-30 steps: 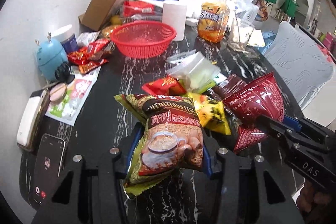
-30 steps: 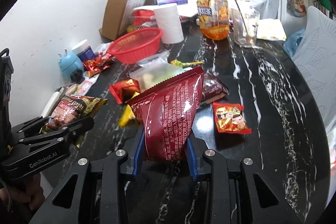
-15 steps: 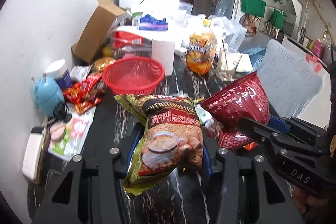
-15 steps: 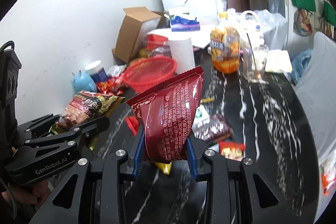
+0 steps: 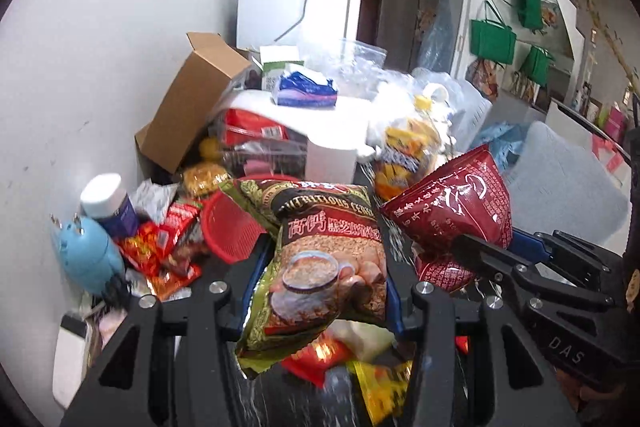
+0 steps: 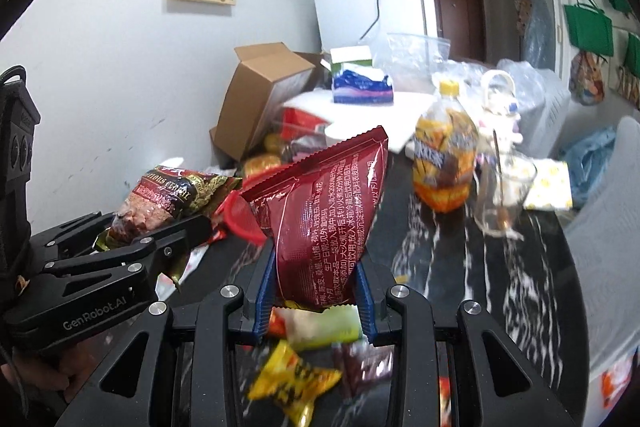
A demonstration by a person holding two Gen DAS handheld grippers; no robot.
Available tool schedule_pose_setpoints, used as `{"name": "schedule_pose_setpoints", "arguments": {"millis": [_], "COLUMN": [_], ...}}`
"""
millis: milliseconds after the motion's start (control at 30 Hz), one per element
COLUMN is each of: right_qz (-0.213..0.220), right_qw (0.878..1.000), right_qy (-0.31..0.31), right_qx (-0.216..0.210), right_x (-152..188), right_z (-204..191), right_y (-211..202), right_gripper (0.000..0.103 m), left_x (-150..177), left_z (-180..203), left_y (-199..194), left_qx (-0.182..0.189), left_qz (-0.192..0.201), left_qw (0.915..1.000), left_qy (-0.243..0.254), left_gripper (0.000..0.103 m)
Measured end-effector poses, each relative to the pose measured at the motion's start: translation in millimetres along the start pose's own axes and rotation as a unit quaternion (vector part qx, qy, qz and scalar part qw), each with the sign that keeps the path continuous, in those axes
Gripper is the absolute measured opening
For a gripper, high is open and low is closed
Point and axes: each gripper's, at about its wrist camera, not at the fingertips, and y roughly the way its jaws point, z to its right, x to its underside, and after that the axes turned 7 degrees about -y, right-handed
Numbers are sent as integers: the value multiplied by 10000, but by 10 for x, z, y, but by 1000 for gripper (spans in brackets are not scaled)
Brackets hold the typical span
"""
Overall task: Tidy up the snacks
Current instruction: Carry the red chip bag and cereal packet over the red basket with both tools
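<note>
Above table: left tool clamps cereal bag; right tool clamps red pouch.

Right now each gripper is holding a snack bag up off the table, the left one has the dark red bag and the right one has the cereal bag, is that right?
Not quite: they are swapped. The left gripper holds the cereal bag, shown in the left wrist view; the right gripper holds the dark red bag. Both bags are held up.

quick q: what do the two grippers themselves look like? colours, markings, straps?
Both are matte black, angular frames with silver screw heads and blue pads lining the fingers. The left gripper, seen from the right wrist view, carries white "GenRobot.AI" lettering on its side and a thin black cord near the holding hand. The right gripper, seen from the left wrist view, shows "DAS" in pale letters.
</note>
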Motion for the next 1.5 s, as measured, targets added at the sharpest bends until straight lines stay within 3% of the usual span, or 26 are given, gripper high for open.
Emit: {"name": "schedule_pose_setpoints", "arguments": {"millis": [400, 667, 1100, 1500], "right_qz": [197, 190, -406, -1043], "right_qw": [9993, 9988, 9960, 9926], "right_qy": [-265, -359, -559, -425], "right_qx": [-166, -271, -569, -460], "right_x": [-608, -858, -873, -682], "right_z": [63, 53, -52, 54], "right_y": [703, 1206, 2063, 2469], "right_gripper": [34, 34, 35, 37], "left_x": [-536, -740, -575, -425], "left_z": [-187, -444, -869, -895], "left_y": [555, 1021, 1704, 2028], "left_qx": [-427, -719, -1317, -1451], "left_qz": [302, 150, -624, -1088], "left_qw": [9986, 9971, 9888, 9831], "left_qy": [-71, -210, -328, -261], "left_gripper": [48, 48, 48, 48]}}
